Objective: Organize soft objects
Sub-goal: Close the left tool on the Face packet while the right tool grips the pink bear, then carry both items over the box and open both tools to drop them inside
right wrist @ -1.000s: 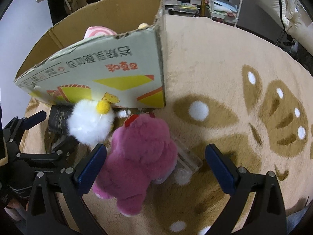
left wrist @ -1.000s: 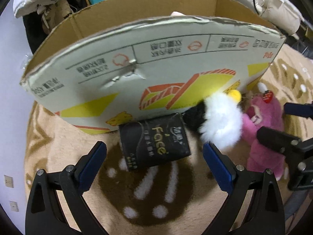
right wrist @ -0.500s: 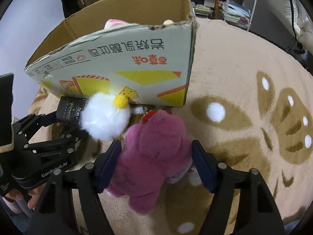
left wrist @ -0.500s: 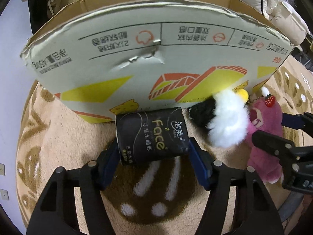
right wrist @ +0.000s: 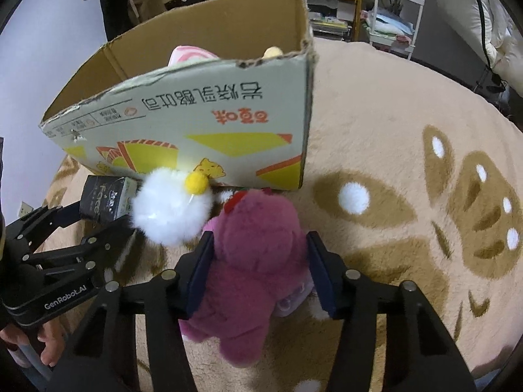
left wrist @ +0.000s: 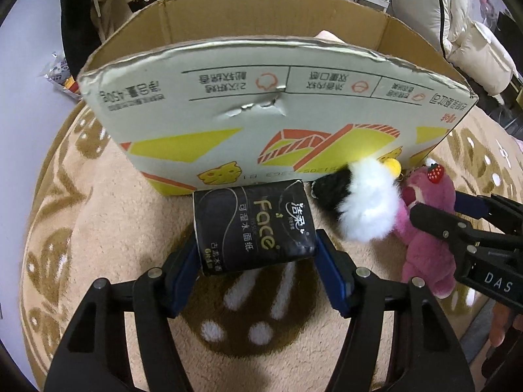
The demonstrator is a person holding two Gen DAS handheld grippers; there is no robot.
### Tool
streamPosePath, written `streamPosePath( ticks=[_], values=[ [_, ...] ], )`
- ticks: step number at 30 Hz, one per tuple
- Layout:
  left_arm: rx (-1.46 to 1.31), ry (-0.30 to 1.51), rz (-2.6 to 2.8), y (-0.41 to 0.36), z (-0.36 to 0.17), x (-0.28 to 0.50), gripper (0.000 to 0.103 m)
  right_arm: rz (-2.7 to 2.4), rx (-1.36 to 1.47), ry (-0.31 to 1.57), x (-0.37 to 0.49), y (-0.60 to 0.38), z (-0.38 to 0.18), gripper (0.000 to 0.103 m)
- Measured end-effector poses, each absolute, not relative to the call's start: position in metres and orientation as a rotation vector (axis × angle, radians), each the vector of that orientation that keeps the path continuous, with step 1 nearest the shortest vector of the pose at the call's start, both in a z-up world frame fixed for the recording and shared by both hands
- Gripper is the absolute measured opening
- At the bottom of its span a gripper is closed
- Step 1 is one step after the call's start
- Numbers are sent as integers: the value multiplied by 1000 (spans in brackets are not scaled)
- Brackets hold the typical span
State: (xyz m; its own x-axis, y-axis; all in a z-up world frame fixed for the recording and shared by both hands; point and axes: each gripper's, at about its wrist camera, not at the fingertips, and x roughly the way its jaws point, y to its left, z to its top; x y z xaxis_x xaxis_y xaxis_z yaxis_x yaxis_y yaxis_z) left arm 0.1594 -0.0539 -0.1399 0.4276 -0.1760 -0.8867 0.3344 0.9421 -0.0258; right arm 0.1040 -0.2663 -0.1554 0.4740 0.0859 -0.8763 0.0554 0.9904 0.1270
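Observation:
My left gripper (left wrist: 256, 256) is shut on a black tissue pack (left wrist: 255, 228), its blue pads pressing both short ends. The pack sits just in front of the printed cardboard box (left wrist: 261, 114). To its right lie a white fluffy toy (left wrist: 366, 202) with a yellow ball and a pink plush bear (left wrist: 428, 228). In the right wrist view my right gripper (right wrist: 260, 241) is shut on the pink plush bear (right wrist: 258, 268), squeezing its body from both sides. The white fluffy toy (right wrist: 173, 209) rests against the bear's left, with the tissue pack (right wrist: 104, 199) behind it.
Everything lies on a beige plush rug (right wrist: 392, 130) with brown patches. The open box (right wrist: 212, 121) holds a pink-and-white soft thing (right wrist: 189, 55). A white shelf cart (right wrist: 392, 16) and piled clothes stand behind. A clear plastic item (right wrist: 294, 297) lies under the bear.
Both grippers went from wide open to shut, the left on the tissue pack and the right on the pink bear. The left gripper has moved forward to the pack and since drawn back a little with it.

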Motion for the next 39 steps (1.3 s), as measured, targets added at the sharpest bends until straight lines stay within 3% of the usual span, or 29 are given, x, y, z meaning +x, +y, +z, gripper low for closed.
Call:
streamPosePath(
  ticks=[20, 39],
  values=[
    [158, 914, -243, -47, -84, 102, 65, 2, 155, 820, 60, -270, -85, 58],
    [192, 633, -192, -42, 29, 109, 65, 71, 142, 677, 77, -268, -19, 58]
  ],
)
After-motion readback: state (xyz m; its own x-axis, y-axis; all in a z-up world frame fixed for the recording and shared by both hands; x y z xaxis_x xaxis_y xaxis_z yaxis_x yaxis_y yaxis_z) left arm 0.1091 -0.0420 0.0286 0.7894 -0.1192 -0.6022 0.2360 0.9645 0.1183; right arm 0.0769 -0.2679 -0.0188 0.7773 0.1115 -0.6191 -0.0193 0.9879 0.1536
